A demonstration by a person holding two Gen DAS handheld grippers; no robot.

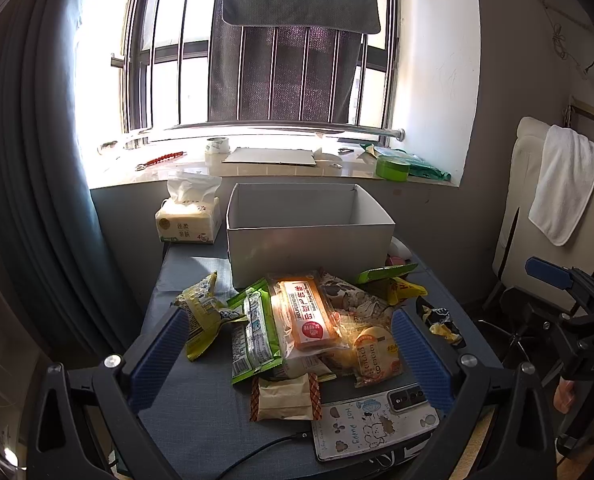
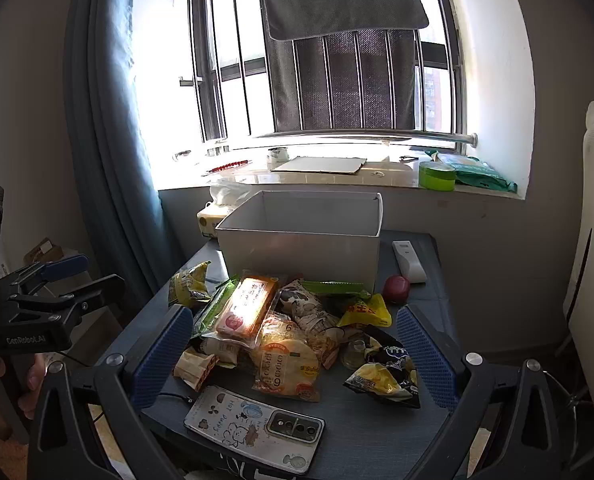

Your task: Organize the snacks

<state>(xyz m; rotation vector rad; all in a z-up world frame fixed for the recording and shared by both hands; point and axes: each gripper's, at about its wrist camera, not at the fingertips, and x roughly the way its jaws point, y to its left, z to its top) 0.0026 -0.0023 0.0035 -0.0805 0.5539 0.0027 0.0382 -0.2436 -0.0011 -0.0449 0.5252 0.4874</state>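
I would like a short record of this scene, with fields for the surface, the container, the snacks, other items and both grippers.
surface: small dark table below a window
container: white box, open on top, no snacks visible inside, at the far side of the table
snacks: loose pile of packets in front of the box, none gripped
other items: phone face down at the near edge; tissue pack to the left of the box; remote control to its right
left gripper: open, holding nothing
right gripper: open, holding nothing
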